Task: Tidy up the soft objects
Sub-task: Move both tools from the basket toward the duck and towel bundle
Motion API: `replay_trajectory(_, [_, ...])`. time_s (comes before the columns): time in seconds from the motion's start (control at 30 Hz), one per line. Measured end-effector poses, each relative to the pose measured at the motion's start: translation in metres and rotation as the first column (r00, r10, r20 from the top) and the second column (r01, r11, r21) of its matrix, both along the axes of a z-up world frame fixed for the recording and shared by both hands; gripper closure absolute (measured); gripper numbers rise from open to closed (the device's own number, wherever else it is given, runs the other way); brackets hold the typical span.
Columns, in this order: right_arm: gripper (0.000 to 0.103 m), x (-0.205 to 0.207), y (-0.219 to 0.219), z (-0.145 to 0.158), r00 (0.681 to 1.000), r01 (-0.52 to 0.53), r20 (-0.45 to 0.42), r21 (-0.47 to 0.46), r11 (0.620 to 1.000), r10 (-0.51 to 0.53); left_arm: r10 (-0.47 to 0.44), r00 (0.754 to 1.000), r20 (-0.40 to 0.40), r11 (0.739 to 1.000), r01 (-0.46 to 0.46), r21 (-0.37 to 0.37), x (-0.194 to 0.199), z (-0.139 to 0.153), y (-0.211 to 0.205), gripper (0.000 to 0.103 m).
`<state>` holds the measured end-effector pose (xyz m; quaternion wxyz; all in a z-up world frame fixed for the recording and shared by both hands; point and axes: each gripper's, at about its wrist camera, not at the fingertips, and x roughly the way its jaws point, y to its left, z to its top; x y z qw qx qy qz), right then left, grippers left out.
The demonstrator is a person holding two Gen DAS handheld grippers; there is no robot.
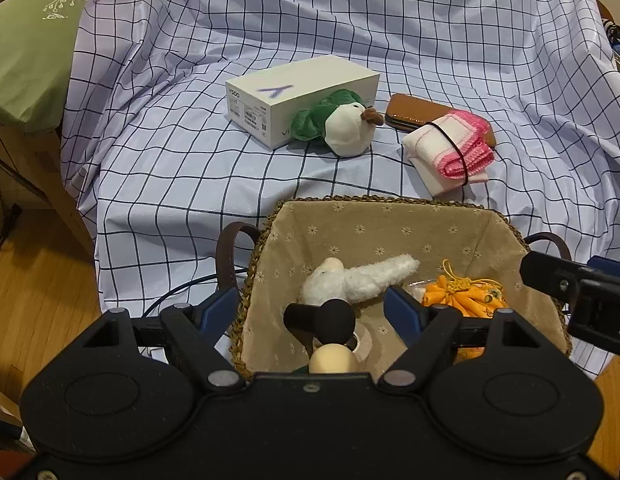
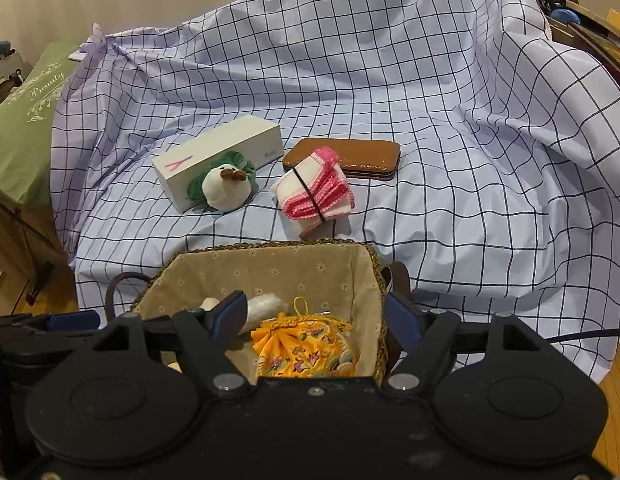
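A: Inventory, largest item first?

B: One checked cloth [image 1: 390, 32], pale lilac with dark grid lines, creased, draped over the whole support. One woven basket [image 1: 374, 200] with a floral fabric liner and two dark loop handles, at the cloth's near edge. One white rectangular carton [image 1: 302, 100] mid-cloth. One brown glossy case [image 2: 366, 154], flat with rounded corners.

A: Soft items?

B: Outside the basket, two: one plush bird [image 1: 346, 128], white body, green wrap, brown beak, touching the carton; one folded white towel bundle [image 1: 450, 152] with pink crocheted edging, bound by one black band, overlapping the case. Inside the basket: one fuzzy white plush [image 1: 362, 278] and one orange drawstring pouch [image 2: 306, 352].

A: Differences between views?

B: The right wrist view shows the pouch's floral embroidery. The left wrist view shows a doll [image 1: 332, 340], black hair over a beige head, low in the basket.

A: Finger state?

B: Left gripper [image 1: 310, 308]: released, spread above the basket, grasping nothing. Right gripper [image 2: 314, 316]: released above the pouch, pads clear of it.
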<state>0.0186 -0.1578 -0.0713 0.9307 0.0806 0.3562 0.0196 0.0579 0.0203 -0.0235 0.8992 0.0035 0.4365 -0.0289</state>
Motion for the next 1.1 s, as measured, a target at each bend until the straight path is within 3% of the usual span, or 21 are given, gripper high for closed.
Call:
replay_trajectory(0.13, [0.019, 0.006, -0.001, -0.003, 1.0, 0.007, -0.01, -0.003, 1.0, -0.007, -0.001, 1.0, -0.01, 1.0, 0.001, -0.001, 0.005, -0.002, 0.001, 0.027])
replay_trajectory(0.67, [0.018, 0.056, -0.003, 0.0, 1.0, 0.017, -0.001, -0.019, 1.0, -0.017, -0.041, 0.998, -0.041, 0.999, 0.041, -0.006, 0.047, 0.0, 0.002, 0.026])
replay_trajectory(1.1, [0.021, 0.124, 0.013, -0.003, 0.995, -0.084, -0.051, -0.072, 0.994, 0.08, -0.067, 0.996, -0.066, 0.997, 0.065, -0.035, 0.093, -0.009, 0.007, 0.026])
